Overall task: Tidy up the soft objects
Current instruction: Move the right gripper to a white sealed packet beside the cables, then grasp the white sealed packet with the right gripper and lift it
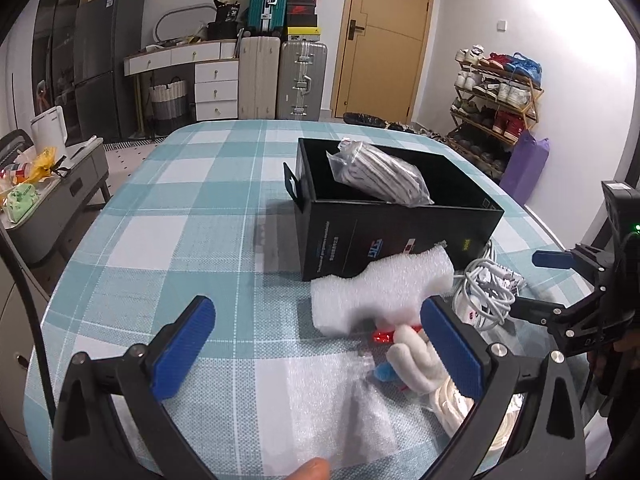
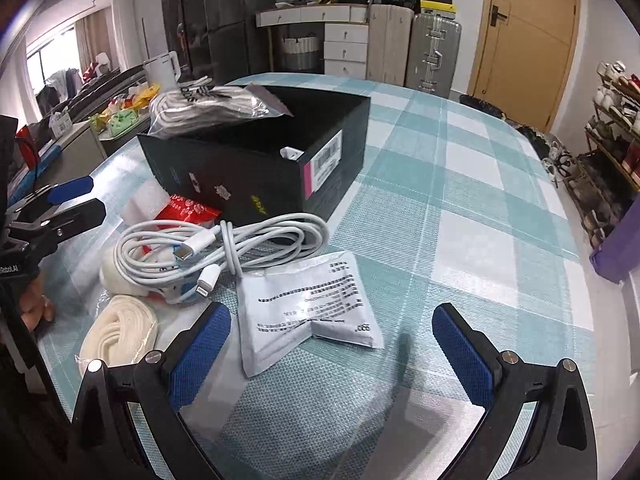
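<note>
A black open box [image 1: 400, 232] [image 2: 260, 168] stands on the checked tablecloth and holds a clear bag of striped cloth [image 1: 380, 172] [image 2: 208, 108]. In front of it lie a white foam piece [image 1: 380, 292] [image 2: 146, 200], a white coiled cable [image 2: 224, 248] [image 1: 486, 292], a white plush toy [image 1: 412, 356], a cream rolled band [image 2: 118, 332], a red packet [image 2: 188, 210] and a white printed pouch [image 2: 312, 304]. My left gripper [image 1: 320, 344] is open above a clear bubble-wrap sheet [image 1: 320, 412]. My right gripper [image 2: 332, 348] is open over the pouch's near edge.
The table [image 2: 460, 200] is covered in a teal-and-white check cloth. A grey side cabinet [image 1: 52, 200] with clutter stands at the left. Suitcases [image 1: 300, 80], drawers and a door are behind; a shoe rack [image 1: 496, 96] is at the right.
</note>
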`<state>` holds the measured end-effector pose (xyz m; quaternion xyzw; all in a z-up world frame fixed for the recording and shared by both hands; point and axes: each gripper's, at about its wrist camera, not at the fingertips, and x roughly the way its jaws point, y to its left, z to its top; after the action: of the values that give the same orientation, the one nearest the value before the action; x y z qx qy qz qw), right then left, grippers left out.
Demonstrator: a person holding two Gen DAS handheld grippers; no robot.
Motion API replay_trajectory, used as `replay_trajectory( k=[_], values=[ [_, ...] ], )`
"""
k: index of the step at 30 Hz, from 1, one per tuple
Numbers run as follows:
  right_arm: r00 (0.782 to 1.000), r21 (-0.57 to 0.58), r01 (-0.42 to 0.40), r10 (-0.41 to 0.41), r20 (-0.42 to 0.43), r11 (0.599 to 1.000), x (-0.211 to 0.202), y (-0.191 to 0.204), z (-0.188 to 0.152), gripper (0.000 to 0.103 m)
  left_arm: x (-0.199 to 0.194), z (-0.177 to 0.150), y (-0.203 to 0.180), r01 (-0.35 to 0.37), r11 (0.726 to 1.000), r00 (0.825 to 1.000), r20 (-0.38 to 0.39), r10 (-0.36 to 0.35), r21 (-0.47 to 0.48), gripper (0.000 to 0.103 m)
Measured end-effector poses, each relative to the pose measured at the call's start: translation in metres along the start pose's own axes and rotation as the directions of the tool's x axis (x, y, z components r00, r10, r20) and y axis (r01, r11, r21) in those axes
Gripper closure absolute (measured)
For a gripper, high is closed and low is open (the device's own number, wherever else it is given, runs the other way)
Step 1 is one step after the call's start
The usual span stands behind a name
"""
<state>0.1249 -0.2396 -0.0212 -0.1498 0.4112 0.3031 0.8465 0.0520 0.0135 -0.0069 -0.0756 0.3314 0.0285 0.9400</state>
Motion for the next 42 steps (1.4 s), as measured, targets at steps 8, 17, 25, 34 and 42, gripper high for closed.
replay_trajectory(
  k=[8,17,25,34,42],
  values=[
    [0.997,-0.026,0.007,-0.009,-0.072,1.000,0.022,0.002,0.002,0.001,0.002,-0.004,0.000,0.008,1.000,1.000,-0.012,-0.008,-0.003,0.000],
    [0.995,-0.049,-0.058,0.054,-0.082,0.997,0.033,0.001,0.012,0.007,0.003,-0.003,0.002,0.015,1.000,1.000,-0.018,-0.015,0.001,0.000],
    [0.996,-0.066,-0.072,0.068,-0.062,0.995,0.025,0.003,0.011,0.039,0.003,-0.004,0.002,0.014,1.000,1.000,-0.018,-0.014,0.006,0.000],
    [0.998,-0.047,-0.059,0.058,-0.033,0.997,0.014,0.004,-0.001,0.050,0.003,-0.004,0.002,0.014,1.000,1.000,-0.018,-0.013,0.006,0.000],
    [0.998,-0.021,-0.064,0.064,0.007,0.998,-0.005,0.001,-0.011,0.057,0.005,-0.005,0.002,0.011,1.000,1.000,-0.022,-0.011,0.008,0.000]
  ],
)
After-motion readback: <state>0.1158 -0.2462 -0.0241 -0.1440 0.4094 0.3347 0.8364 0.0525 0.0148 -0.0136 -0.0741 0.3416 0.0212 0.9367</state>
